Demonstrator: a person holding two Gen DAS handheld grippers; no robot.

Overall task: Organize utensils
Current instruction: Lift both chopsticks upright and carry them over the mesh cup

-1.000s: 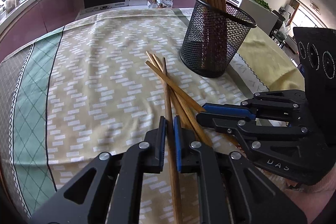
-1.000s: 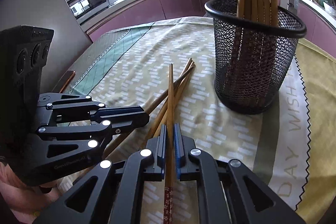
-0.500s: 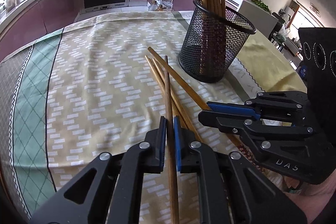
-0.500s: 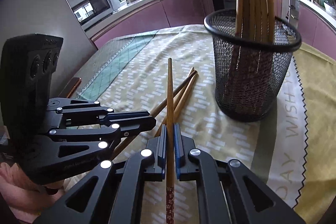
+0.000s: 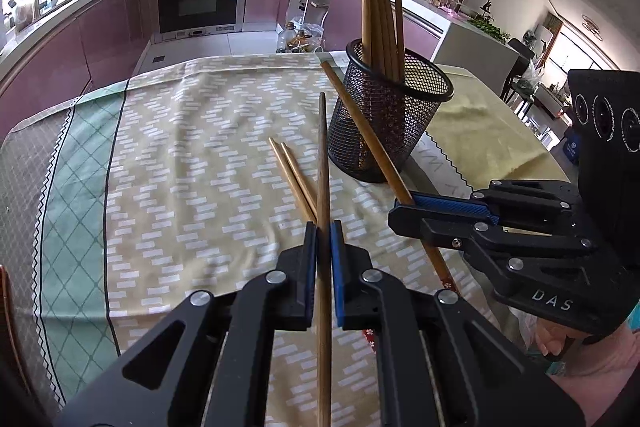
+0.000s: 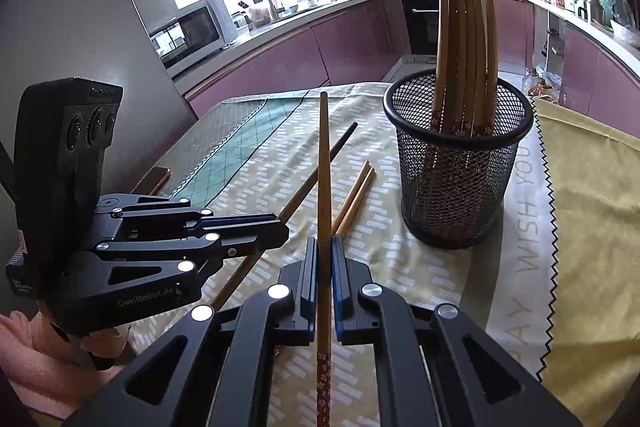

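Note:
My left gripper (image 5: 323, 227) is shut on a wooden chopstick (image 5: 322, 155), held above the cloth and pointing forward. My right gripper (image 6: 325, 241) is shut on another chopstick (image 6: 324, 163), also lifted; the right gripper shows in the left wrist view (image 5: 400, 207) with its chopstick (image 5: 360, 123) slanting past the holder. A black mesh holder (image 6: 456, 171) stands on the table with several chopsticks (image 6: 464, 39) upright in it. Two chopsticks (image 6: 356, 195) lie on the cloth between the grippers and the holder; they also show in the left wrist view (image 5: 294, 179).
The table has a patterned beige and green cloth (image 5: 180, 155) and a yellow cloth (image 6: 592, 187) at the right. A dark flat object (image 6: 154, 177) lies at the table's left edge. Kitchen cabinets and an oven stand behind.
Both grippers have risen, each with a chopstick lifted off the pile. Two chopsticks stay on the cloth. The holder looks farther off.

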